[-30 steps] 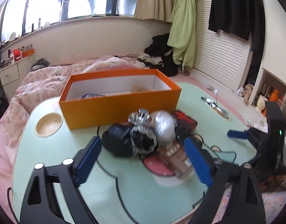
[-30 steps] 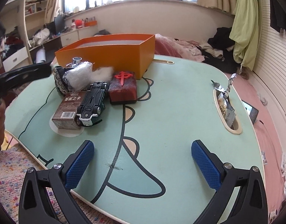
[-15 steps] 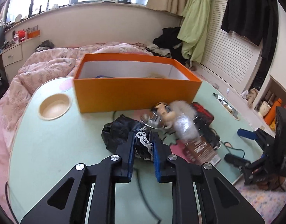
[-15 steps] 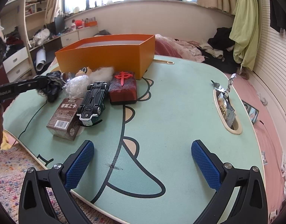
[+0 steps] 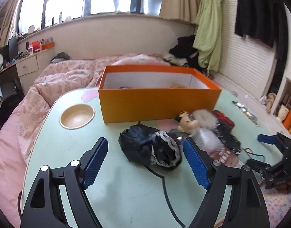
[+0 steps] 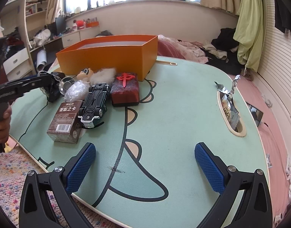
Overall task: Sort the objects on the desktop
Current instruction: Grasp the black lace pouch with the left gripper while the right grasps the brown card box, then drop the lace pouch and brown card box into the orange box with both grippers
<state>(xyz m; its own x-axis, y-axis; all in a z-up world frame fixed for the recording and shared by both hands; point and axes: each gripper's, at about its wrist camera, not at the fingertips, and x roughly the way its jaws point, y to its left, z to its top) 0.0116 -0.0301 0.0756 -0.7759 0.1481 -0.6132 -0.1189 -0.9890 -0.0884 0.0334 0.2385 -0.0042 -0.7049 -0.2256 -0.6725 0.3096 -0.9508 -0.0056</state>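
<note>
Left wrist view: the left tongs [image 5: 145, 163] stood spread wide, holding nothing, straddling a black bundle [image 5: 149, 150] on the green bench [image 5: 56, 148], apparently lined up to grab it for the orange box [image 5: 158, 102] just behind.

Right wrist view: the right tongs [image 6: 145, 169] hung released over bare bench, well apart from the toy car [image 6: 95, 102] and card box [image 6: 66, 121], likely waiting their turn.

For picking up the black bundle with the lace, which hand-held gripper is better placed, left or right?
Left. The left hand-held gripper is open, and the black lace bundle lies between its fingers. The right hand-held gripper is also open but hangs over bare table, away from the pile.
</note>
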